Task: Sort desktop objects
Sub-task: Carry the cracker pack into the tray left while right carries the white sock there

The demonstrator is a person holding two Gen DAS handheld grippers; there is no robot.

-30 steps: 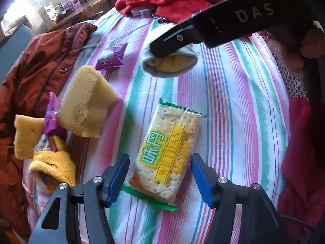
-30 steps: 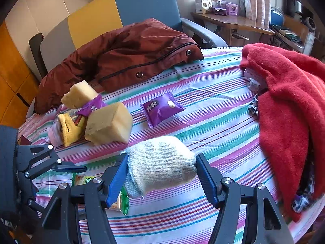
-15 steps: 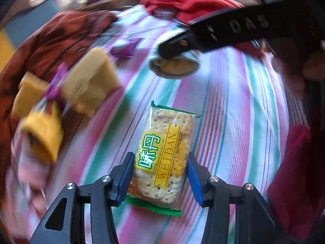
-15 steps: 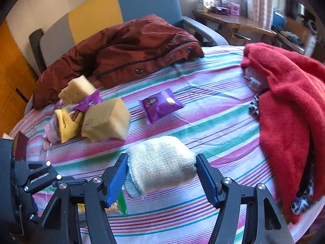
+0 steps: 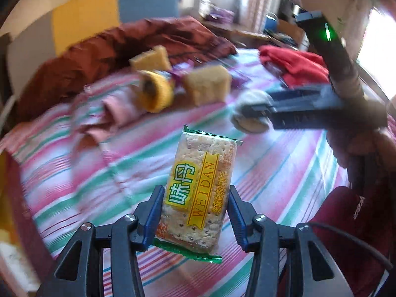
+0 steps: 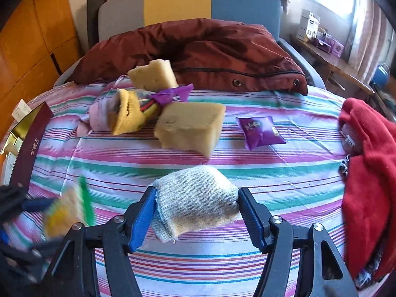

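The left gripper [image 5: 194,217] has its blue pads pressed against both long sides of a cracker packet [image 5: 200,193], jaws partly closed to the packet's width; the packet stands nearly upright between them, lifted clear of the striped cloth [image 5: 284,173], its green-edged wrapper sticking out below the pads. The right gripper [image 6: 196,214] is likewise part-way closed, clamped on a pale knitted sock [image 6: 195,208] rolled into a bundle, which fills the gap between its pads and hangs above the cloth. Taking the large yellow sponge [image 6: 190,128] as the landmark: the held sock is in front of it, nearer the camera; a purple snack pouch [image 6: 261,131] lies to its right on the cloth, apart from it; a yellow sock [image 6: 128,113] and a second purple wrapper [image 6: 173,95] are bunched just to its left, touching a pink cloth [image 6: 97,116], with a smaller sponge [image 6: 153,75] behind them. Beyond the sponge a dark red jacket [image 6: 210,54] is heaped at the far edge, in front of a chair back in grey, yellow and blue [image 6: 178,5]. Far right of the sponge lies a red towel [image 6: 368,173]. To its left, at the cloth's edge, sits a maroon box [image 6: 31,146]. In the right wrist view the cracker packet appears blurred at lower left, well left of the held sock.
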